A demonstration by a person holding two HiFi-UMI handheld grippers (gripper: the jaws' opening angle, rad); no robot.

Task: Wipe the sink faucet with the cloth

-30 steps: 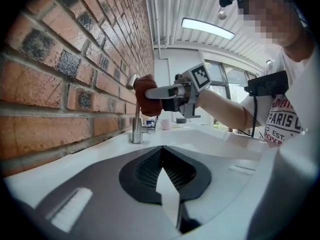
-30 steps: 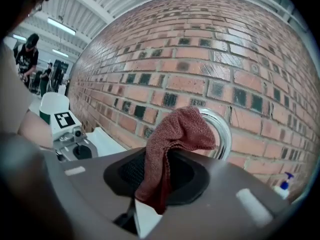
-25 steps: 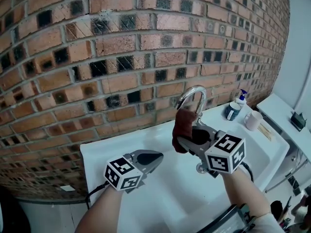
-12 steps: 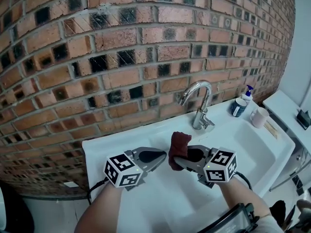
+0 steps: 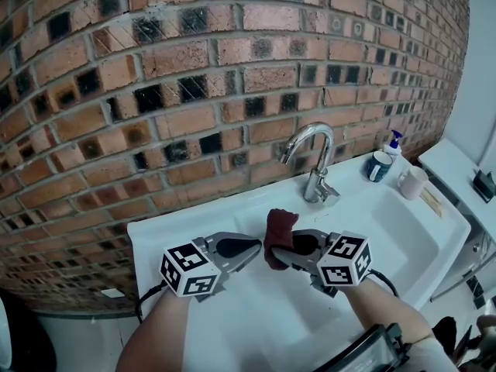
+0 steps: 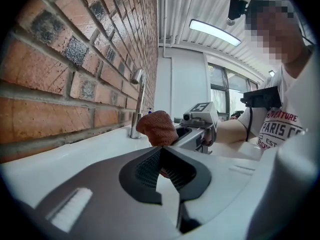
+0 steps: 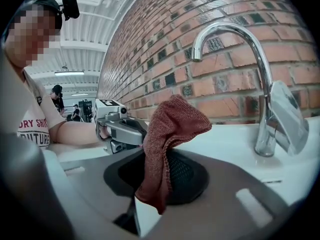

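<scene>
The chrome faucet (image 5: 314,157) curves up from the back rim of the white sink (image 5: 403,231), against the brick wall. My right gripper (image 5: 279,254) is shut on a dark red cloth (image 5: 277,233) that stands up out of its jaws, low and left of the faucet and apart from it. In the right gripper view the cloth (image 7: 167,134) droops over the jaws, with the faucet (image 7: 262,94) to the right. My left gripper (image 5: 252,246) is shut and holds nothing; its tip nearly meets the cloth (image 6: 157,126).
A soap bottle with a blue pump (image 5: 394,144), a dark blue cup (image 5: 379,167) and a pale mug (image 5: 411,182) stand on the sink's back right corner. A white counter (image 5: 457,173) lies further right. The brick wall (image 5: 194,68) rises straight behind the sink.
My right gripper has carried the cloth down and left, off the faucet spout, to just in front of the left gripper. The left gripper has hardly moved.
</scene>
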